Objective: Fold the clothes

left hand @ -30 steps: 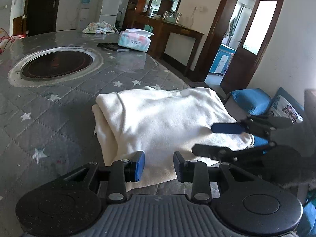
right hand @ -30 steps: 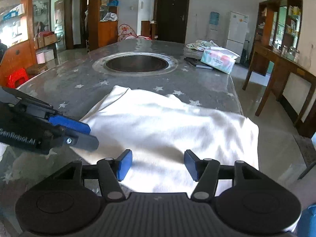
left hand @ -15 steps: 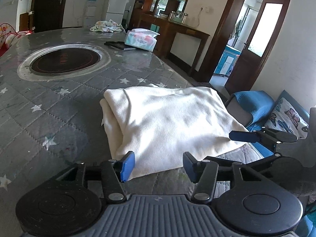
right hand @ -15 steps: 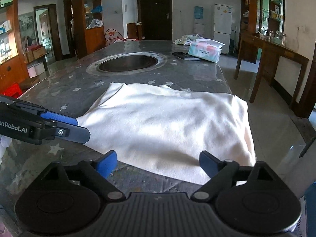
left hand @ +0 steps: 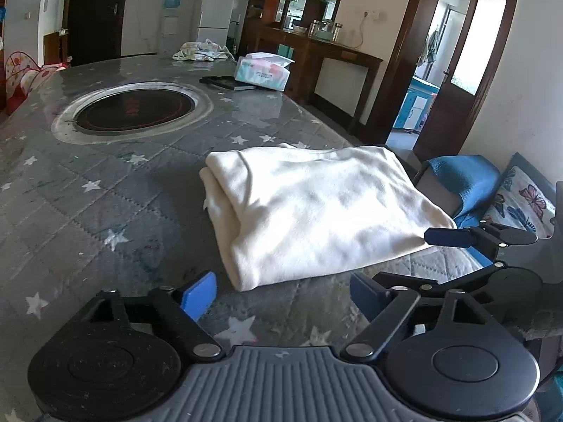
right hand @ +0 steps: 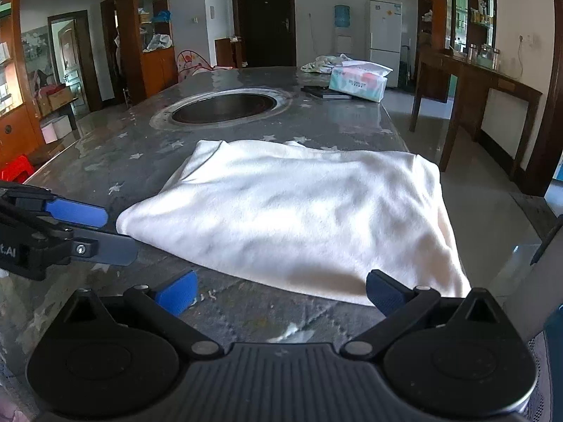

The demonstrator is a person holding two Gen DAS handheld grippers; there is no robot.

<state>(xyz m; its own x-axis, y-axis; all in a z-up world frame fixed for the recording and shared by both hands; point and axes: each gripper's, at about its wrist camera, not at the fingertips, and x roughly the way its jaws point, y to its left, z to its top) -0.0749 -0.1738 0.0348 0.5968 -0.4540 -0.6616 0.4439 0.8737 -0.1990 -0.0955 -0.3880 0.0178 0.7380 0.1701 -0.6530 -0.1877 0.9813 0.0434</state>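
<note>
Left hand-held gripper (left hand: 281, 297) has just been opening, wide, empty; right hand-held gripper (right hand: 279, 293) likewise, clear of the folded cream garment (right hand: 302, 211).

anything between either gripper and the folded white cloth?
Nothing visible. The left gripper and right gripper, jaws just opened wide with nothing between them, sit just short of the cloth's near edge, with only bare table between.

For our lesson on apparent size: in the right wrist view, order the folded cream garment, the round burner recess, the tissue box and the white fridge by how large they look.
1. Folded cream garment, nearest the camera.
2. Round burner recess.
3. Tissue box and white fridge look about alike; the fridge stands much farther off, so I leave them unranked.
</note>
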